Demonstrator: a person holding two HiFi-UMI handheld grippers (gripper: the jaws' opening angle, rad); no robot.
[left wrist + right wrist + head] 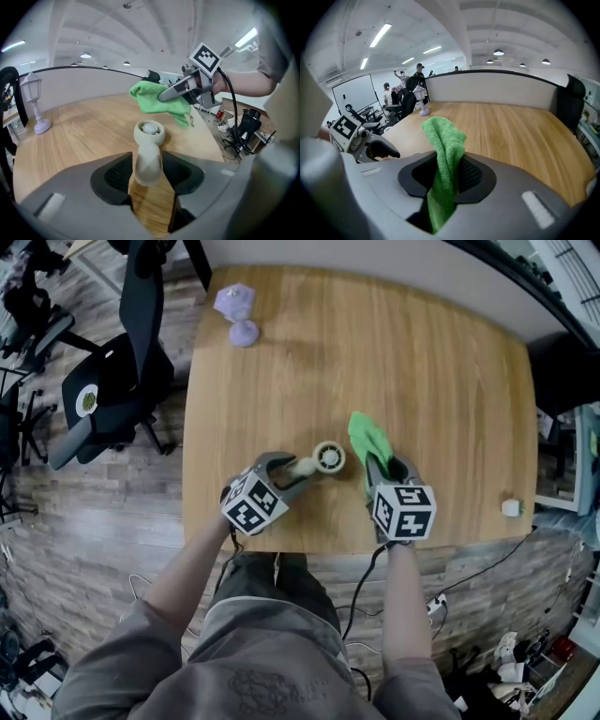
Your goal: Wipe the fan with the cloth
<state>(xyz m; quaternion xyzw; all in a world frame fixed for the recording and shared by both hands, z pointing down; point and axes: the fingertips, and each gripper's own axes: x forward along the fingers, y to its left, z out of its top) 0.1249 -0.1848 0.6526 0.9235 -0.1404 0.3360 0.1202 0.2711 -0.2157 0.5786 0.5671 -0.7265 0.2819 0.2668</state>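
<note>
Fan (148, 152) between left jaws, cloth (446, 159) between right

A light wooden table (422, 381) with rounded corners stands on a plank floor (112, 521). A small purple lamp (240, 317) stands upright on its base near the far left corner. Well apart from the lamp, diagonally across the top at the right edge, lies a small white object (510, 507); its kind cannot be told.

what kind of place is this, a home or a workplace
Most likely an open-plan office or lab: a black office chair stands beside the large wooden table, a whiteboard stands further back, and strip lights run along the ceiling.
</note>
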